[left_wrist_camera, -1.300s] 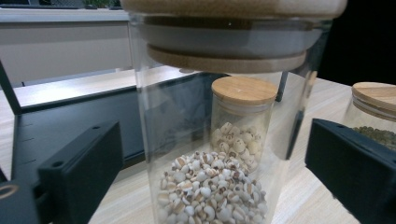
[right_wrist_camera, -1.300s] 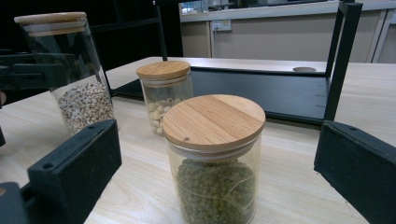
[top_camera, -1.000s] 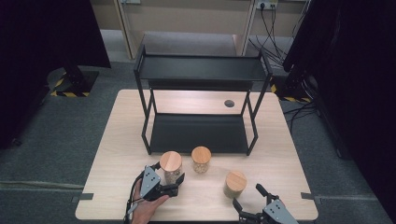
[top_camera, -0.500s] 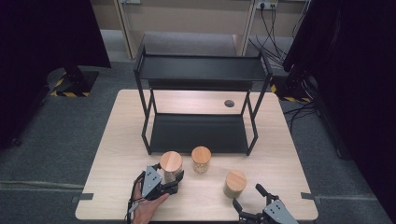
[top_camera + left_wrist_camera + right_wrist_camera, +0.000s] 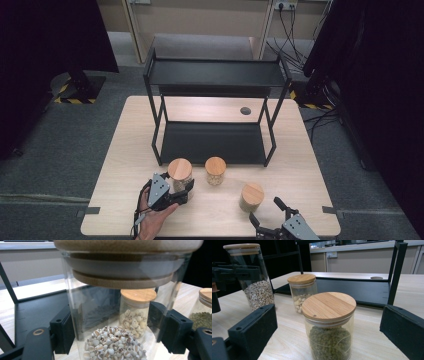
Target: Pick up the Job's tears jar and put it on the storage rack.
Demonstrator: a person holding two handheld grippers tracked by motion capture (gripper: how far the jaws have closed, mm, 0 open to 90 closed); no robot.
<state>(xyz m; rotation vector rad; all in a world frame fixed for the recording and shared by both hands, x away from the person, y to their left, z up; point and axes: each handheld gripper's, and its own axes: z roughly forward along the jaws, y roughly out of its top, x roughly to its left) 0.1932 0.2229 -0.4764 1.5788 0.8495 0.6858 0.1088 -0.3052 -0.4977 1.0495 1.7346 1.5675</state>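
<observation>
A tall glass jar of pale grains (image 5: 179,172) (image 5: 112,345) with a wooden lid stands at the table's front left. My left gripper (image 5: 179,194) (image 5: 116,333) is shut on it, both black pads pressed against the glass. A shorter jar of white beans (image 5: 215,171) (image 5: 133,312) (image 5: 302,293) stands just right of it. At the front right is a jar of green beans (image 5: 251,196) (image 5: 329,325). My right gripper (image 5: 265,210) (image 5: 329,340) is open just in front of that jar, its jaws wide apart and clear of the glass.
A black two-level metal rack (image 5: 215,75) stands at the middle and back of the wooden table (image 5: 310,150); its lower shelf (image 5: 210,142) lies just behind the jars. A round hole (image 5: 245,110) is in the tabletop behind the rack.
The left gripper's jaws look slightly tighter on the tall jar than a second ago. The jars and the right gripper have kept still.
</observation>
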